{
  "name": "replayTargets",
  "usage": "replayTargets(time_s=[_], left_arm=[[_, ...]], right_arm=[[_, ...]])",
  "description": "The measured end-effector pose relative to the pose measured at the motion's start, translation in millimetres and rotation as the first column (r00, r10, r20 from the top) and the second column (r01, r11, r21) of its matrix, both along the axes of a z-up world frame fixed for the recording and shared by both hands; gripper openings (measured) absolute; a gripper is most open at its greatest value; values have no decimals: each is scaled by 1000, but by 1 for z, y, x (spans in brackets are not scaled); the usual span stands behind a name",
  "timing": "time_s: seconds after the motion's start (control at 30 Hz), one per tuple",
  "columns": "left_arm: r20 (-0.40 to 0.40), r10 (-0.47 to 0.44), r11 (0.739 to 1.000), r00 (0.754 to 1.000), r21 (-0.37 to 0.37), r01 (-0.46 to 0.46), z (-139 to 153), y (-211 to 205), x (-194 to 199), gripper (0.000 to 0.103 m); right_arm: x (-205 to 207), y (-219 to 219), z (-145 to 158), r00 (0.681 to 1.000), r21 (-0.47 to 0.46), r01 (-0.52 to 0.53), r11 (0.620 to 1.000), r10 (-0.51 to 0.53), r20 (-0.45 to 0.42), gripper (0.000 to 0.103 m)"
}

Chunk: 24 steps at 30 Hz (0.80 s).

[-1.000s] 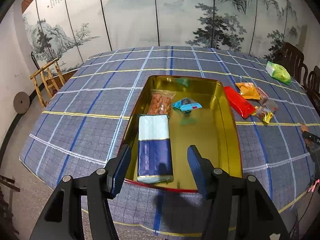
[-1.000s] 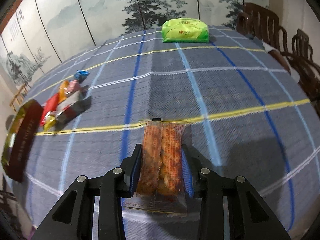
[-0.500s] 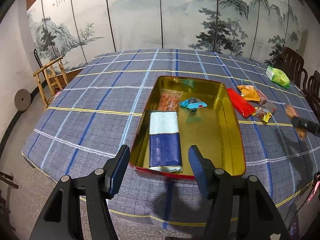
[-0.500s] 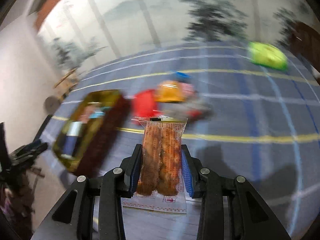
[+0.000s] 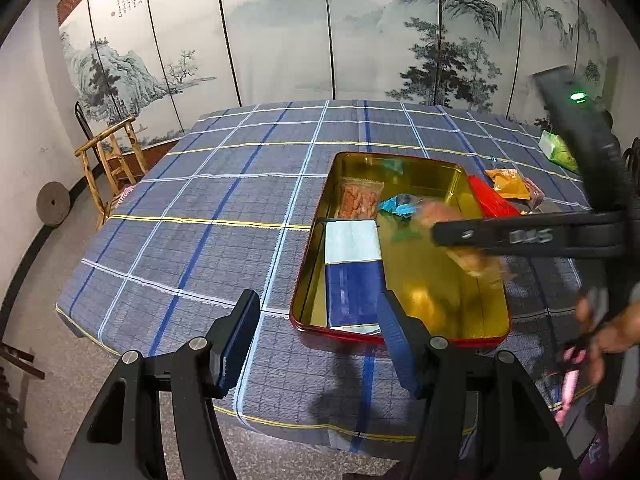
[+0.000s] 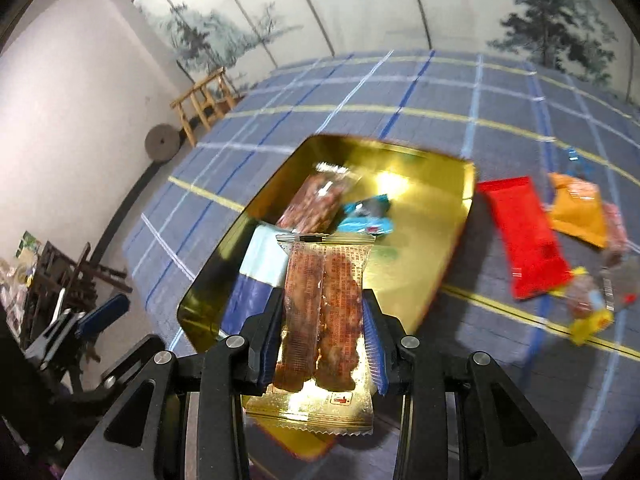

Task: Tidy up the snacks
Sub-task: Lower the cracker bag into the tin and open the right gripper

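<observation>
The right gripper (image 6: 322, 332) is clamped on a clear packet of two brown snack sticks (image 6: 320, 308), holding it above the near part of the gold tin with the red rim (image 6: 404, 168) on the blue checked tablecloth (image 5: 192, 216). The left gripper (image 5: 316, 340) hangs at the table's near edge with its jaws apart and nothing between them. Inside the tin lie a blue and white pack (image 5: 352, 272), a clear bag of orange snacks (image 5: 358, 200) and a small teal wrapper (image 5: 398, 206), while a red packet (image 6: 524, 236), an orange packet (image 6: 576, 208) and a green bag (image 5: 556, 150) wait on the cloth to its right.
</observation>
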State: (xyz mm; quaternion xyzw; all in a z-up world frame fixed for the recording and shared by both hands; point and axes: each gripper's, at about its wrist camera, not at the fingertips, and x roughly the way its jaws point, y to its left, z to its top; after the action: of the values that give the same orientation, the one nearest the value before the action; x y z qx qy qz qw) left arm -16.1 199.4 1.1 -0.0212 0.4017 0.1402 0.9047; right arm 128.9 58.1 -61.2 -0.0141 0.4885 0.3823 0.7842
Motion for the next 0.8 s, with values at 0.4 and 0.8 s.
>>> replayTargets(time_s=[0.4,0.8], left_arm=[[-20,-5,1000,1000,-22,5,-8,11,-1,58],[-29,-4,1000,1000,-20,3,-10,13,1,58]], right_arm=[[14,37,-21,1000,-66,-15,998,16,15,38],[16,13,2,999,54,4,999,-6,46,39]])
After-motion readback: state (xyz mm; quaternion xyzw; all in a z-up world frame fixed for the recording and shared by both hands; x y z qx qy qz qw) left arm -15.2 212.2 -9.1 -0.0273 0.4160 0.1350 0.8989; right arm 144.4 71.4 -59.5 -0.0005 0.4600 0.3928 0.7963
